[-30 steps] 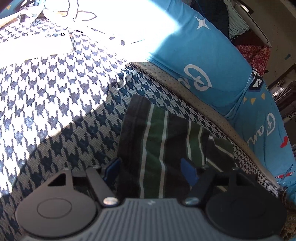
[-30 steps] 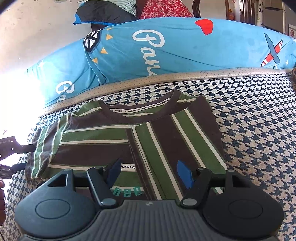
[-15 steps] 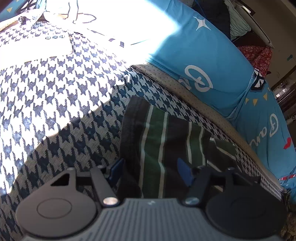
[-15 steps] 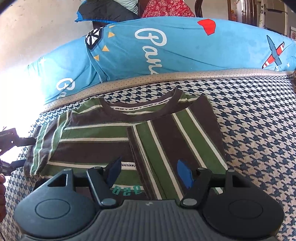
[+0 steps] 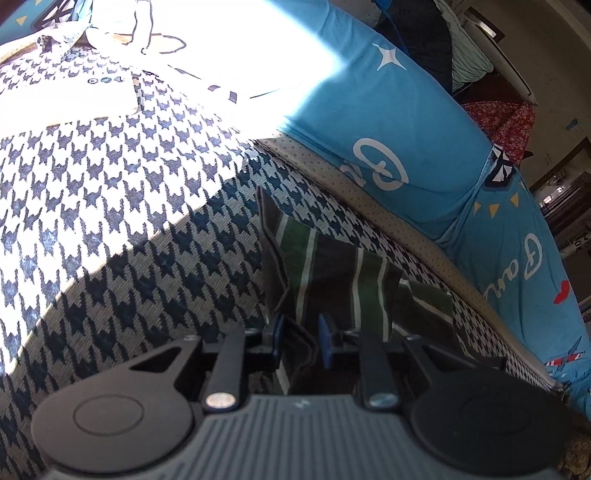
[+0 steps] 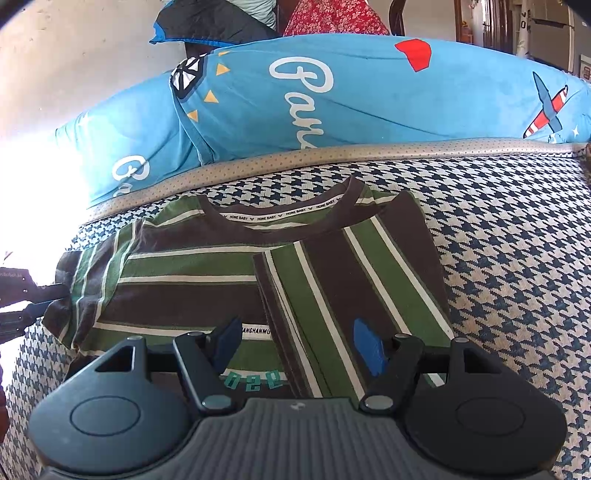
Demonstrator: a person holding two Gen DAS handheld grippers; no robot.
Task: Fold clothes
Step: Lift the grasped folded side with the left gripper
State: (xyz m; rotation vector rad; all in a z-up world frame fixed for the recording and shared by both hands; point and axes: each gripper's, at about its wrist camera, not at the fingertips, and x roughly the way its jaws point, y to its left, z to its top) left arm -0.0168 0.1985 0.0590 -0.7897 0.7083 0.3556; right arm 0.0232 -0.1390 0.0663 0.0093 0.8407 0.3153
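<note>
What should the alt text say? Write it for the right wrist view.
A green and brown striped T-shirt lies on a houndstooth bed cover, its right side folded inward. The open right gripper hovers above its hem; blue pillows lie behind.

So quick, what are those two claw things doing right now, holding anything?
Left gripper: closed on the sleeve edge of the striped T-shirt.
Right gripper: open, holding nothing, poised over the shirt's folded side.

A home bedroom: a bed with a houndstooth cover [image 6: 517,229], blue printed pillows [image 6: 369,96] along the edge at 12 o'clock, and piled clothes [image 6: 332,18] behind them.
</note>
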